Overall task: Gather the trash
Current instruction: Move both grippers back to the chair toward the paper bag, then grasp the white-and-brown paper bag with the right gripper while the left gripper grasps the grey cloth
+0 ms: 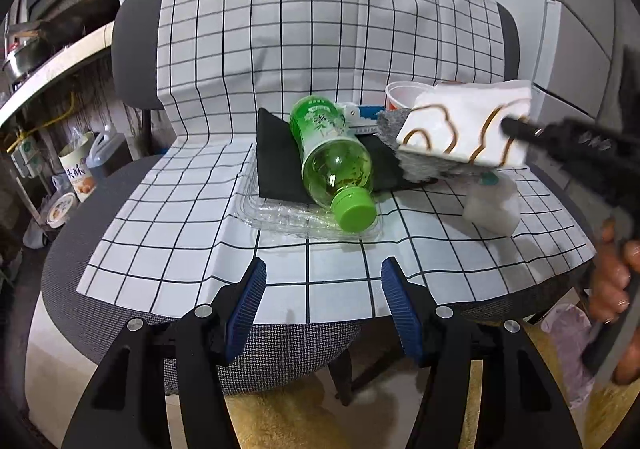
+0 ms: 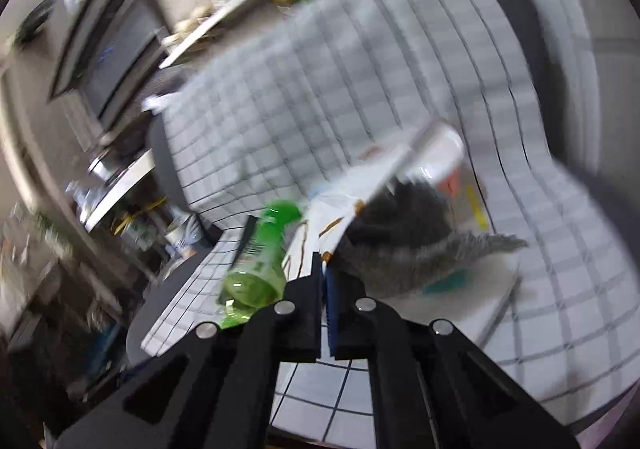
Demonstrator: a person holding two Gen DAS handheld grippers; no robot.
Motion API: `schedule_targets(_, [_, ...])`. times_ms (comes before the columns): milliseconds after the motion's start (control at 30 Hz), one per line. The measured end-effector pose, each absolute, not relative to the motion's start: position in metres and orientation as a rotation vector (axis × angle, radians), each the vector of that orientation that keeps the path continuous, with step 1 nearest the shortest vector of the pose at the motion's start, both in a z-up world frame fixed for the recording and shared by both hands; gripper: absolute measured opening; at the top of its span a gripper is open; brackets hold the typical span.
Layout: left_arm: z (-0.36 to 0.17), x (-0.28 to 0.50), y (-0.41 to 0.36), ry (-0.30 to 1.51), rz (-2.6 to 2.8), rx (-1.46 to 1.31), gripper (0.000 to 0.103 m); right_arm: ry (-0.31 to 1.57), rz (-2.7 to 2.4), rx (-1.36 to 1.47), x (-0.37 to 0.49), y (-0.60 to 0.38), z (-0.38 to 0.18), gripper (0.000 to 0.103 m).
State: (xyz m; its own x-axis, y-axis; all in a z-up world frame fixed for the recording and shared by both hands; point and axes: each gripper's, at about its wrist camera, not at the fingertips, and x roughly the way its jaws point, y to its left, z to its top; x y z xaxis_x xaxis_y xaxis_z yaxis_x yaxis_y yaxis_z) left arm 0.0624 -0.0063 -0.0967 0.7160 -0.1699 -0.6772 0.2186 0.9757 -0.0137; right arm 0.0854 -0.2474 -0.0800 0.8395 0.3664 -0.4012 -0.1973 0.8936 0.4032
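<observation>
A green plastic bottle [image 1: 334,159] lies on its side on a clear plastic tray [image 1: 280,215] and a black sheet [image 1: 276,157] on the chair's checked cloth [image 1: 280,49]. My right gripper [image 1: 510,127] is shut on a white cloth with brown line print and grey backing [image 1: 460,129] and holds it lifted above the seat at the right. In the blurred right wrist view the cloth [image 2: 400,237] hangs from my shut right gripper [image 2: 325,269] beside the bottle [image 2: 264,253]. My left gripper [image 1: 322,281] is open and empty at the seat's front edge.
A red and white paper cup [image 1: 400,95], a white tube [image 1: 360,115] and crumpled white tissue [image 1: 492,209] lie on the seat. A pale plastic bag [image 1: 568,353] hangs low at the right. Kitchen shelves [image 1: 52,65] stand left, a white fridge [image 1: 580,9] right.
</observation>
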Motion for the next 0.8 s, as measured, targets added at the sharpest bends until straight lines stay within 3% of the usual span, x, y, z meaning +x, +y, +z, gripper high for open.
schedule_targets(133, [-0.093,0.06,-0.013,0.738,-0.221,0.075,0.063,0.548,0.265,0.186,0.08,-0.242,-0.067,0.002])
schedule_targets(367, [-0.097,0.051,-0.028,0.743,-0.255,0.107,0.063,0.75,0.242,0.227,0.071,-0.263,-0.133,0.004])
schedule_targets(533, [-0.103,0.053,-0.036,0.755,-0.269,0.119,0.063,0.742,0.236,0.257,0.049,-0.283,-0.145,0.028])
schedule_targets(767, [-0.111,0.054,-0.046,0.771,-0.295,0.13,0.063,0.694,0.226,0.257,0.027,-0.295,-0.143,0.029])
schedule_targets(800, [-0.112,0.054,-0.048,0.774,-0.298,0.131,0.063,0.724,0.241,0.271,0.031,-0.293,-0.15,0.033])
